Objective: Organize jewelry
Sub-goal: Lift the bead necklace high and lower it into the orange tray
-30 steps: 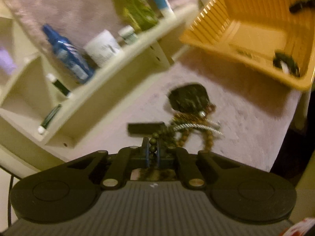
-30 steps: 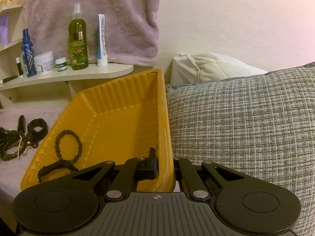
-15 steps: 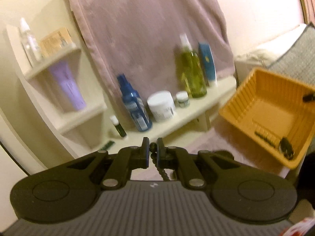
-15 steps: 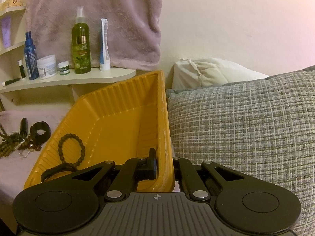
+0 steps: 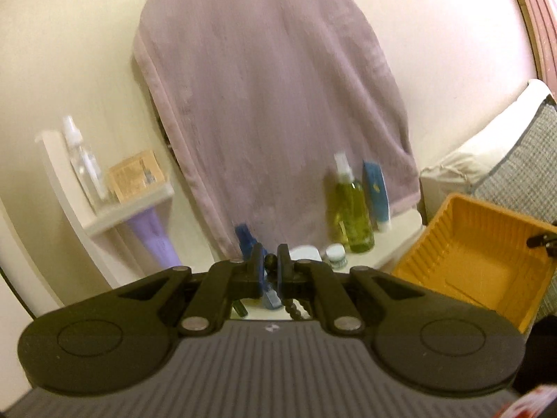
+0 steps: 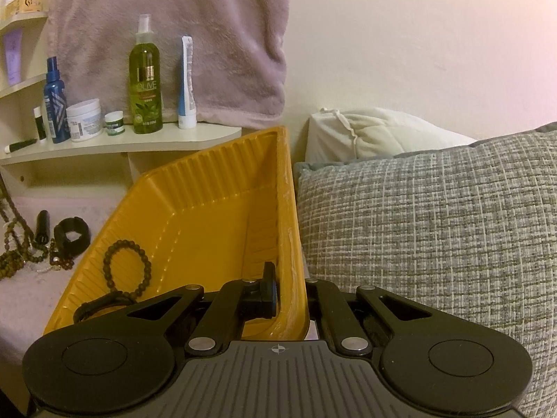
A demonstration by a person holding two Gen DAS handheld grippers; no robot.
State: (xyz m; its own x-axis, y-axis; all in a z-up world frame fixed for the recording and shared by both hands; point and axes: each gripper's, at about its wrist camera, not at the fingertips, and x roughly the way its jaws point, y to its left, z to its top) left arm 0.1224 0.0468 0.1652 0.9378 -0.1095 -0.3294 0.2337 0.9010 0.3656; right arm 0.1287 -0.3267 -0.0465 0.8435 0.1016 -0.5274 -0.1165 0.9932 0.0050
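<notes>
**Holding a bead strand up while the tray gets pinched**

Gripping a dark bead strand [image 5: 295, 308], the left gripper [image 5: 268, 270] is raised and aimed at the towel [image 5: 271, 104] on the wall. Its fingers are clenched almost together on the strand, which dangles below them; only a few beads show, and the view is a bit blurry.

Right gripper [image 6: 290, 299] is clamped on the near right wall of the yellow tray [image 6: 209, 209]: one finger inside, the other outside and hidden behind the rim. The tray is tilted up, leaning beside the grey pillow [image 6: 435, 226] on its right.

Inside the tray, a black bead bracelet [image 6: 127, 266] lies on the near left side, and a black band [image 6: 102, 306] sits just nearer than it.

Left of the tray, on the pinkish bed cover [image 6: 21, 299], there's the rest of the pile: brown beads [image 6: 14, 261], a black cuff [image 6: 71, 237] and a small black tube [image 6: 42, 226], all close together.

Far behind, the shelf [image 6: 122, 142] has a green bottle [image 6: 145, 80], a blue bottle [image 6: 55, 104] and a white jar [image 6: 84, 120].
</notes>
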